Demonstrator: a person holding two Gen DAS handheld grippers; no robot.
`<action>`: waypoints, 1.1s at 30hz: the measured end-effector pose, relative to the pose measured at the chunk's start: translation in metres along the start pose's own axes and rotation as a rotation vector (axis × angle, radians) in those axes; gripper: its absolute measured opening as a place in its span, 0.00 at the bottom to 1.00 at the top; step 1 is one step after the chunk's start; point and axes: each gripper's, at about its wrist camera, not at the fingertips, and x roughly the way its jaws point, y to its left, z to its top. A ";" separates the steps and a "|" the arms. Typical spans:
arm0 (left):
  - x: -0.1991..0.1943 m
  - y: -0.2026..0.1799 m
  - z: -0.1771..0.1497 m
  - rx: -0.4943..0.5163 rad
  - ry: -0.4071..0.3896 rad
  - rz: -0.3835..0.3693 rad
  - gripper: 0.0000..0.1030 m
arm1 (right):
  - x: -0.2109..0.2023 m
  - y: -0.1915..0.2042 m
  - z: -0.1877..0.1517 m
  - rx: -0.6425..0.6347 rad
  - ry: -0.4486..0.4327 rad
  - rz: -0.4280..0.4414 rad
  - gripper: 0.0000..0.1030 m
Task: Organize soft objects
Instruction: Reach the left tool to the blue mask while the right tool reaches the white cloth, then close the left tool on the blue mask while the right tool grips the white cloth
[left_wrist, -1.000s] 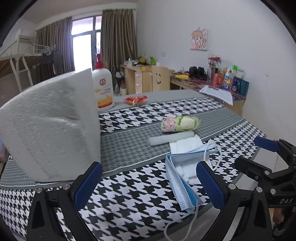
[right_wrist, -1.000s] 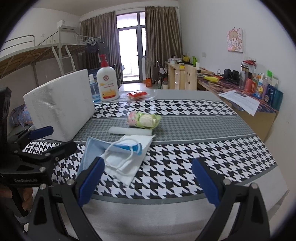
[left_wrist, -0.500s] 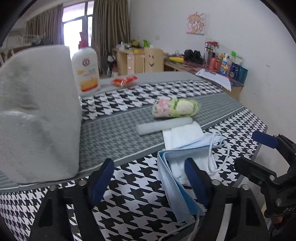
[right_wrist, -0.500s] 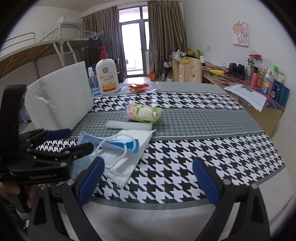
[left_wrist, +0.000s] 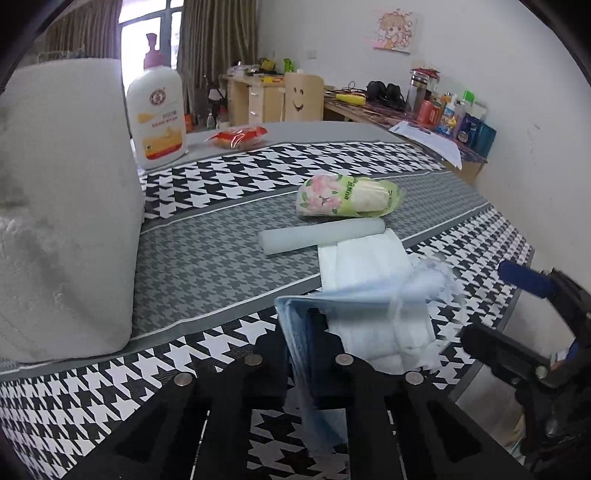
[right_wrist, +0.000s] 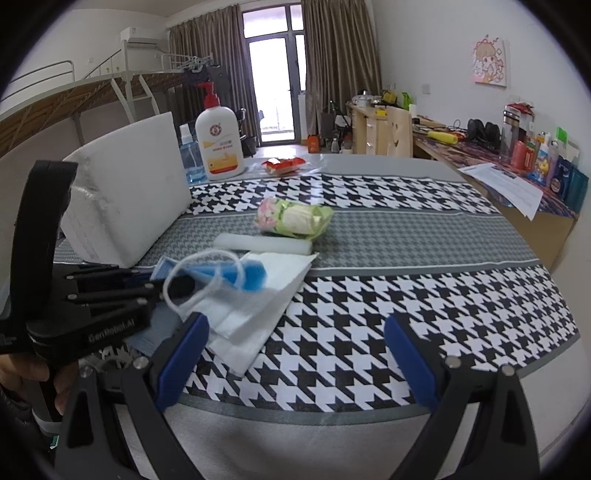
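Daylight thru blown-out window (right_wrist: 275, 79) — fisheye warp, dark corners, mask (left_wrist: 354, 314) motion-blurred.

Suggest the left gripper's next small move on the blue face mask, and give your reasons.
Probably lift it a little. The left gripper has just closed on the blue face mask's near edge, and the mask overlaps the white tissue, so raising it should separate them.

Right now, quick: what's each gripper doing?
Left gripper: jaws have just closed, pinched on the edge of the pale blue pleated face mask.
Right gripper: open, empty, above the table's near edge.
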 end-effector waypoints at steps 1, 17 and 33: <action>-0.002 0.000 0.000 0.004 -0.007 -0.003 0.05 | 0.002 0.000 0.000 -0.002 0.005 0.000 0.95; -0.049 0.016 0.002 -0.013 -0.116 0.008 0.04 | 0.008 0.014 0.008 -0.022 0.013 0.012 0.95; -0.074 0.040 -0.006 -0.039 -0.160 0.081 0.04 | 0.022 0.028 0.012 -0.031 0.058 0.012 0.95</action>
